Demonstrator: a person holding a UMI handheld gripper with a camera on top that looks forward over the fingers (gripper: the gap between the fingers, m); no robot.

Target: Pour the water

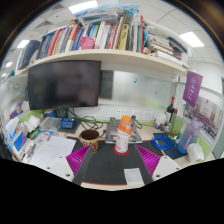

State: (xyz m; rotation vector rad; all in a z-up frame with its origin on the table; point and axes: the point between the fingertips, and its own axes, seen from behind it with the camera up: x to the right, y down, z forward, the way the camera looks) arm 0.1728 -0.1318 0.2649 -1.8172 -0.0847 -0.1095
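— Tongs [112, 160], item one: condition?
— Fingers apart, magenta pads [78, 158] facing inward, nothing held.
— Bottle [122, 137]?
— Upright on the tabletop [60, 150], just ahead of the fingers, orange cap. Brown cup [90, 137] stands beside it.
— Background stock?
— Dark monitor [64, 84]; bookshelf [100, 40] above, full.

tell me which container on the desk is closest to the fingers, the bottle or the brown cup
The bottle with the orange cap: it stands just ahead of the open fingers, about midway between them. The brown cup sits farther back, beside it.
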